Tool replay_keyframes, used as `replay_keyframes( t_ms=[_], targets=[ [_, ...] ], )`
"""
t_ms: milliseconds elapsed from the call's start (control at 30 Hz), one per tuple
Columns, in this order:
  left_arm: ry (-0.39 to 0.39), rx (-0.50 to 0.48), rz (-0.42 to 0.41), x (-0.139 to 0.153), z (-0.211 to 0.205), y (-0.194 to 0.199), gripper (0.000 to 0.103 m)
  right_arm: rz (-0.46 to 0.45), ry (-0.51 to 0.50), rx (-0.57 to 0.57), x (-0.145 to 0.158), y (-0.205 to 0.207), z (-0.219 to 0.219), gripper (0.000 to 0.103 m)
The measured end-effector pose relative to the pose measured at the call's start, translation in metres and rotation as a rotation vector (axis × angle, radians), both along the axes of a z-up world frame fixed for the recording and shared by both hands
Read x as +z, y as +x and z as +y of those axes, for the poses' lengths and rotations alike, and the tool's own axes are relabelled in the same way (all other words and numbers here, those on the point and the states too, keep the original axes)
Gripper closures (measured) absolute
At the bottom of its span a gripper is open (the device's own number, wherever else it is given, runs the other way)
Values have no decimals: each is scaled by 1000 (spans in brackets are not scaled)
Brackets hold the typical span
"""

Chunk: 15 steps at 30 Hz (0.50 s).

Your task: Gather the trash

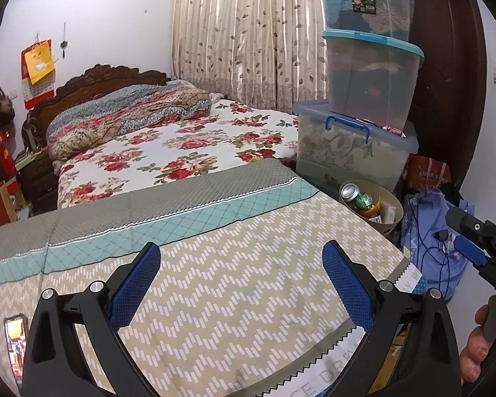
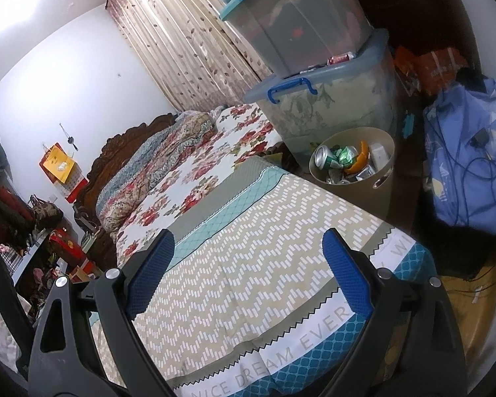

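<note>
Both the left claw (image 1: 241,284) and the right claw (image 2: 248,271) hover released above the zigzag-patterned bedspread (image 1: 234,281); the round beige trash bin (image 2: 385,192), far right, holds a green can (image 2: 327,158).

The phone (image 1: 15,344) is cut off behind the left gripper's frame, its screen too blurred to read. The bin's (image 2: 382,178) lower contents (under the cans (image 2: 327,158)) are hidden, and the top storage box (image 1: 363,3) runs past the frame's edge.
</note>
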<state>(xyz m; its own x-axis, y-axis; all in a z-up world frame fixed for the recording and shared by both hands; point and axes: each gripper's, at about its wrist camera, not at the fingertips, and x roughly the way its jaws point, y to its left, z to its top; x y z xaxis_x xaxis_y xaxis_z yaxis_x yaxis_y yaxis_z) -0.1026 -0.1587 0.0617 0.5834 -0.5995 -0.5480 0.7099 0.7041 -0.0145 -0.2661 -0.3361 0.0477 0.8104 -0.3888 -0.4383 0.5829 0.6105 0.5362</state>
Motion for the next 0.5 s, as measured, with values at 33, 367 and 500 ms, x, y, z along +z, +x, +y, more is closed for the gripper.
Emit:
replay_keyframes(
  t_ms=[33, 367, 500],
  targets=[
    [-5, 6, 5, 0, 1, 1, 9, 0, -7, -1, 1, 0, 1, 13],
    [-7, 33, -4, 0, 8, 8, 9, 7, -14, 4, 0, 6, 3, 12],
    [-1, 30, -19, -2, 9, 7, 9, 10, -11, 2, -2, 8, 3, 12]
  ],
)
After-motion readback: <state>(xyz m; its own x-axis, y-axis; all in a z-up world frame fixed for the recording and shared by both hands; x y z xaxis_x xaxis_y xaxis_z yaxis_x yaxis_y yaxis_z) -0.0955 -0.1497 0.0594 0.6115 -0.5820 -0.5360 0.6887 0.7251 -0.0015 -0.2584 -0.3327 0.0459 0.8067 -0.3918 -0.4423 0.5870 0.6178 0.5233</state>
